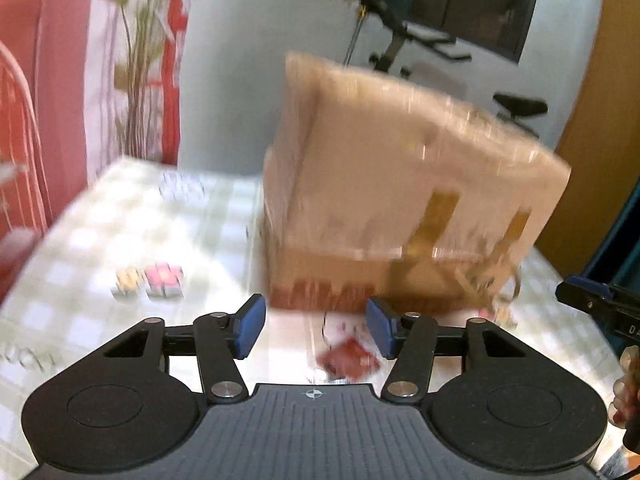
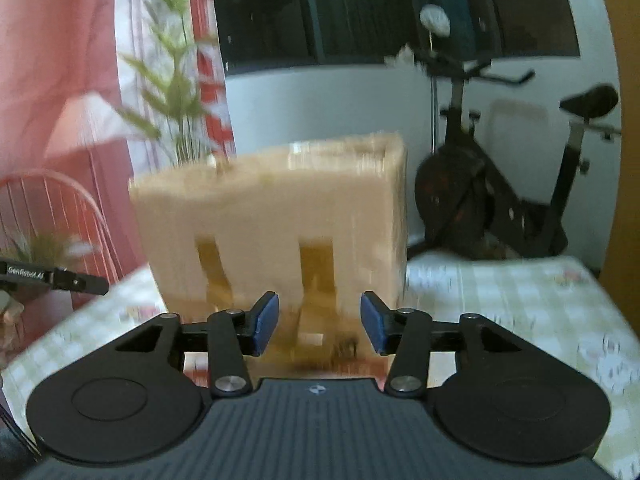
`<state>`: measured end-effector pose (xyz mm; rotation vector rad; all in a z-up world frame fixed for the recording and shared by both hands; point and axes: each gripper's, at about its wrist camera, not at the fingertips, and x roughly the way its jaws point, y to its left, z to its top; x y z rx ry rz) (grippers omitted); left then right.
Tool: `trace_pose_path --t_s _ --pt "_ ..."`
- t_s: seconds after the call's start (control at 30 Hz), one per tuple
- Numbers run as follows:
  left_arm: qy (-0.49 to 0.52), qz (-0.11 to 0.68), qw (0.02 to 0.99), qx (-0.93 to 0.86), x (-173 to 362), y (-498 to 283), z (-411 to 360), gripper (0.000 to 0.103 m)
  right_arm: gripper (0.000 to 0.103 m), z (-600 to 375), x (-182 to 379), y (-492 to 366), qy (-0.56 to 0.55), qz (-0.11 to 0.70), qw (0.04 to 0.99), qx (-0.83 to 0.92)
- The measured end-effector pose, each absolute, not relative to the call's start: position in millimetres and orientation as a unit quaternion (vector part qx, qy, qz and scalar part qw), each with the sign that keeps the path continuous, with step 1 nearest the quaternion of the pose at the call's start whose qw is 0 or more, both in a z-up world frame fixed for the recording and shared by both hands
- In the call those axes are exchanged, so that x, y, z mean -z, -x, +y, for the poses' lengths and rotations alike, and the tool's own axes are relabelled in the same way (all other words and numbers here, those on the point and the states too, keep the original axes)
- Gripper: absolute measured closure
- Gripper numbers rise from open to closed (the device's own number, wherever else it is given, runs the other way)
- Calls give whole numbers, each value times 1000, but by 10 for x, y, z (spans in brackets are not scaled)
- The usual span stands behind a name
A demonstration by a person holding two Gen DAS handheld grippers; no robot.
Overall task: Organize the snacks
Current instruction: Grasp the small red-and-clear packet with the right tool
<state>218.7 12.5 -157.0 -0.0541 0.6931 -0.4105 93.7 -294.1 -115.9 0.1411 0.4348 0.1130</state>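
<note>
Both grippers, left (image 1: 316,326) and right (image 2: 319,322), hang released, nothing between their jaws, facing the cardboard box (image 1: 400,200) mid-frame on the checked table (image 1: 120,232).

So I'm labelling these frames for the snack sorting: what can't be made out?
- Cardboard box contents: both views show only its outer walls.
- Red packet print, left wrist view: motion blur.
- Small packets on the tablecloth: blurred, type unreadable.
- Box base, right wrist view: behind the right claw.

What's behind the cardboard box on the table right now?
Behind the cardboard box stands an exercise bike against the white wall, with a leafy plant toward the curtain side. The tabletop directly behind the box is covered by it, and its inside is not visible.
</note>
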Motion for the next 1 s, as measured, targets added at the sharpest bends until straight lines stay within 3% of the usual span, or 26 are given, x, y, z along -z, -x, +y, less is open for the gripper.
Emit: trace_pose_path --t_s 0.5,1.0 --pt "70 404 893 187 2239 -2351 6 48 54 -2128 1920 -1610 3 354 915 -193" --pt "116 420 874 215 2428 -2521 -92 55 36 -1687 2180 -2028 75 372 886 -265"
